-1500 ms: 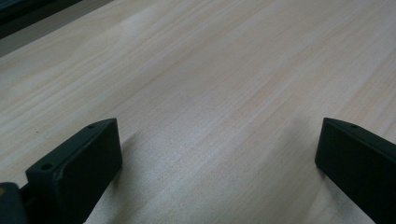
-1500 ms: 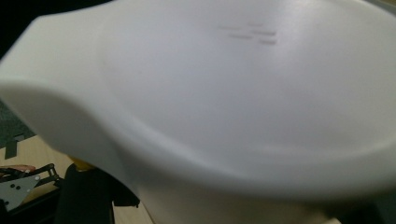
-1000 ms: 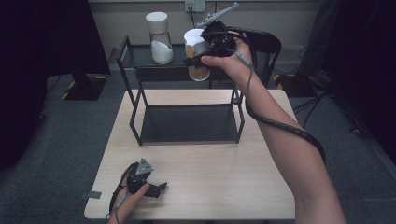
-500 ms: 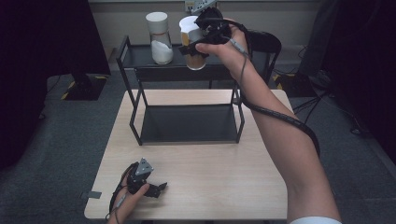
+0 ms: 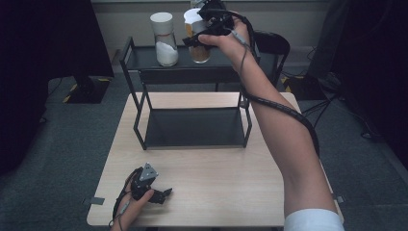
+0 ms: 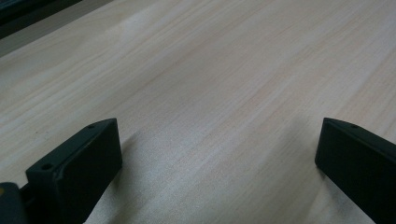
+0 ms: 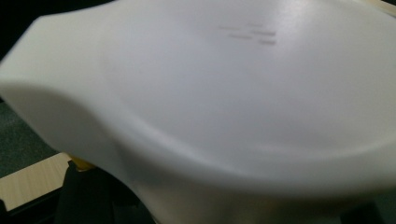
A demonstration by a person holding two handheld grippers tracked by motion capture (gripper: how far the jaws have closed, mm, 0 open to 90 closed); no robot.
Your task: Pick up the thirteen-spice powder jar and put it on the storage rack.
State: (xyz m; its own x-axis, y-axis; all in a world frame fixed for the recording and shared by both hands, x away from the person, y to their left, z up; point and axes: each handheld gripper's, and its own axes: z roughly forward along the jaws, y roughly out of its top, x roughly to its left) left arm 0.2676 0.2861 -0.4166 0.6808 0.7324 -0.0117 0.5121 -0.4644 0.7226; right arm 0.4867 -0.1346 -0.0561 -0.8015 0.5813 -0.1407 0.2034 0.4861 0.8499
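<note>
Fingers of right gripper (image 5: 199, 36) clamped on brown-filled jar (image 5: 198, 47), top centre of frame, at its white lid (image 7: 224, 107); I see jar held over top shelf of black rack (image 5: 144, 57), just beside white-filled jar (image 5: 166, 41) standing on that shelf. Left gripper (image 5: 161, 195) rests on worktop (image 5: 216, 168), lower left of frame, fingers (image 6: 77, 168) spread wide, nothing between them.

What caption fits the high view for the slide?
Right gripper holds a brown-filled jar over the rack's top shelf, beside a white-filled jar.
</note>
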